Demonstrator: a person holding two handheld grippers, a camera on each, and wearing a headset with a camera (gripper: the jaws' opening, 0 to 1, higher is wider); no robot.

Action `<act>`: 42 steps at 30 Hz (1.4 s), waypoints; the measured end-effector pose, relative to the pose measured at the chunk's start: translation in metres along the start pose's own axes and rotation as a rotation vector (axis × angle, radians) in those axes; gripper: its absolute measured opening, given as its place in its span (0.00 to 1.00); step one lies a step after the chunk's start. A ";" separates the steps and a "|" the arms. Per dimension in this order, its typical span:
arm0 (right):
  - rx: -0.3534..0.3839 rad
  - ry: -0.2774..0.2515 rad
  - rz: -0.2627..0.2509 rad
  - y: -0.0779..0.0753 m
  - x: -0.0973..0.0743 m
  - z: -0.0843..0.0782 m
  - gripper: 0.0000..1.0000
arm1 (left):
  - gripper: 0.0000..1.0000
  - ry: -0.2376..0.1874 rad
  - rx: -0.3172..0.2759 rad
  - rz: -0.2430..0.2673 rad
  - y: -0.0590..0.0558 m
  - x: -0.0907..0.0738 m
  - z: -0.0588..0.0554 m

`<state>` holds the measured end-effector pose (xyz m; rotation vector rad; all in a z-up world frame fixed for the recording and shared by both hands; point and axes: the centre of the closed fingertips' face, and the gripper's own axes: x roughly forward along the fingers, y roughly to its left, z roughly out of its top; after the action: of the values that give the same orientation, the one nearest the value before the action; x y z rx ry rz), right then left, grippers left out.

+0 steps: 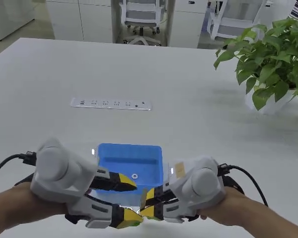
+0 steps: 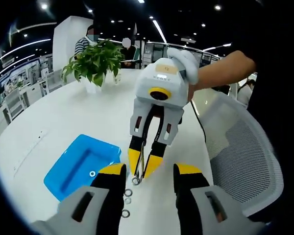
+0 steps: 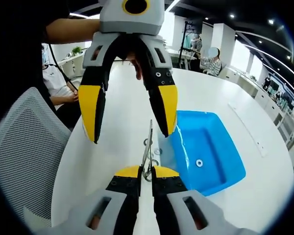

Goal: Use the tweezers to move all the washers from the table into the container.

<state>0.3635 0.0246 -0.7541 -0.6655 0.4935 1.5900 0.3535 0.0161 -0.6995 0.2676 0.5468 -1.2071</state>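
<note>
The tweezers [image 3: 148,147] are seen clamped between the yellow-tipped jaws of the right gripper [image 3: 146,172], which are pressed together on the handle end. The slim metal points are directed away from that gripper and down toward the white table [image 1: 188,99].

In the left gripper view, the points are shown at a small group of washers [image 2: 128,192] lying on the table just beside the blue container [image 1: 130,147]. Whether one of them is pinched cannot be told.

One washer [image 2: 92,173] is seen lying flat on the container's floor, apart from the walls. The container is set near the table's front edge, directly beyond the two grippers in the head view.

The left gripper [image 2: 151,170] is held facing the right one, nose to nose. Its jaws are spread wide, nothing is held between them, and the tweezers' points are framed in the gap.

Both grippers are held low over the table edge by a person's hands, with black cables trailing from the housings.

Farther back on the table a white power strip [image 1: 111,104] is laid flat, well apart from the container. A leafy green plant [image 1: 268,64] in a white pot is placed at the far right. An office chair [image 1: 141,17] is seen beyond the far edge of the table.
</note>
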 end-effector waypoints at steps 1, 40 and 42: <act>-0.002 0.000 -0.001 0.000 -0.001 0.001 0.09 | 0.47 -0.002 -0.007 0.004 0.000 -0.001 -0.001; -0.063 -0.078 -0.065 -0.057 -0.034 0.055 0.09 | 0.91 -0.119 -0.137 0.181 0.015 -0.059 -0.005; -0.064 -0.087 -0.069 -0.062 -0.031 0.057 0.09 | 0.92 -0.122 -0.147 0.182 0.016 -0.060 -0.005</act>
<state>0.4186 0.0467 -0.6873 -0.6515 0.3537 1.5679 0.3523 0.0726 -0.6737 0.1150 0.4913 -0.9943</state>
